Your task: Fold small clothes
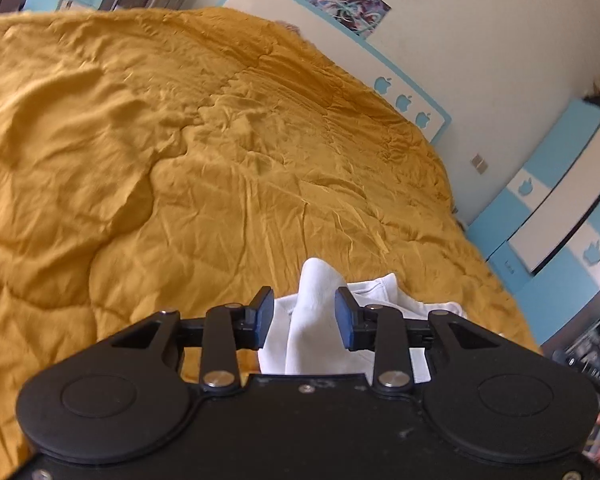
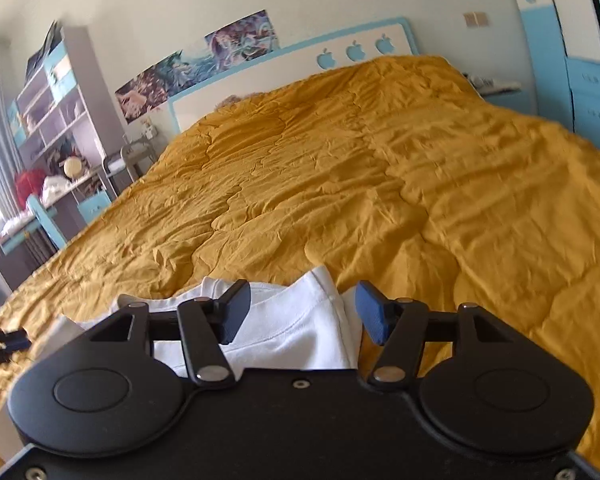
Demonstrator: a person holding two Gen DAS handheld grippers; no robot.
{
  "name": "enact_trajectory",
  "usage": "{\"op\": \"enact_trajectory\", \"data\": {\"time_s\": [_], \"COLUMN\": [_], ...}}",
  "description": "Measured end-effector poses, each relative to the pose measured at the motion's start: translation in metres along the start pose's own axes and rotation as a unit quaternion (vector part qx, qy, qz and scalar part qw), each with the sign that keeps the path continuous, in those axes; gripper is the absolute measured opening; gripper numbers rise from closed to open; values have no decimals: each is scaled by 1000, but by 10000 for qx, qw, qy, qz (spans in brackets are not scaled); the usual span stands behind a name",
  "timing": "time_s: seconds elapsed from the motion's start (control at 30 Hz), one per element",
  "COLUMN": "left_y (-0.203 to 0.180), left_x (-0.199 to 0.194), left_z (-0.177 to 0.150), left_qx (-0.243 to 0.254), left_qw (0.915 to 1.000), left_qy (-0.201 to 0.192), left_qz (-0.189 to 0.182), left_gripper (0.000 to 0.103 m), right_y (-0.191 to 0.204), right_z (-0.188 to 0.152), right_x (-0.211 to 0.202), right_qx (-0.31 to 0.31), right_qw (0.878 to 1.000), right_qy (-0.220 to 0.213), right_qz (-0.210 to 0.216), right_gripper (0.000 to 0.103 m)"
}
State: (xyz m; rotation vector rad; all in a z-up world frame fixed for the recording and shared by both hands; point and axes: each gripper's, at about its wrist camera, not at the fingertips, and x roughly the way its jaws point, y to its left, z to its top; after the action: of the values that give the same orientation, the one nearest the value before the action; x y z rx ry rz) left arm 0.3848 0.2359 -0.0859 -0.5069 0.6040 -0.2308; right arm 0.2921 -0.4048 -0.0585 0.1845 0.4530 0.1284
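A small white garment [image 1: 312,320] lies on the mustard-yellow quilt [image 1: 180,160] at the near edge of the bed. In the left wrist view a raised fold of it stands up between the blue pads of my left gripper [image 1: 304,318], which is open with gaps on both sides. In the right wrist view the white garment [image 2: 296,328] lies under and between the blue pads of my right gripper [image 2: 302,316], which is open wide and not touching the cloth. The left gripper also shows at the left edge of the right wrist view [image 2: 0,344].
The quilt [image 2: 340,180] covers the whole bed. A white and blue headboard [image 2: 292,68] stands at the far end. A shelf and desk [image 2: 56,120] are left of the bed. Blue and white cabinets [image 1: 560,208] stand on its right side.
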Motion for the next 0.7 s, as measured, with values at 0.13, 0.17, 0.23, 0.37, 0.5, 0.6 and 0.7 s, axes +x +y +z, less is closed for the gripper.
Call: {"op": "enact_trajectory", "data": {"time_s": [0.13, 0.17, 0.23, 0.37, 0.5, 0.6, 0.7], "left_y": [-23, -28, -31, -32, -32, -38, -41], "left_x": [30, 38, 53, 71, 72, 64, 45], "left_z": [4, 5, 2, 0, -3, -5, -3], "left_qx": [697, 795, 952, 1050, 1032, 1107, 937], "left_qw": [9972, 9962, 9942, 9925, 9931, 9930, 9955], "left_qy": [264, 319, 419, 525, 532, 399, -101], "left_qz": [104, 141, 257, 332, 183, 103, 57], "left_gripper": [36, 36, 37, 37, 22, 7, 7], "right_y": [9, 11, 17, 25, 26, 24, 21], "right_z": [11, 10, 5, -6, -7, -2, 3], "right_x": [45, 53, 63, 83, 88, 78, 65], "right_qx": [-605, -710, -868, -1223, -1279, -1166, -946], "right_qw": [9973, 9964, 9945, 9879, 9865, 9900, 9939], "right_qy": [346, 395, 517, 853, 920, 653, 276], "right_qz": [-227, -250, -258, -430, -443, -445, -500], "right_gripper": [58, 58, 58, 47, 12, 10, 9]}}
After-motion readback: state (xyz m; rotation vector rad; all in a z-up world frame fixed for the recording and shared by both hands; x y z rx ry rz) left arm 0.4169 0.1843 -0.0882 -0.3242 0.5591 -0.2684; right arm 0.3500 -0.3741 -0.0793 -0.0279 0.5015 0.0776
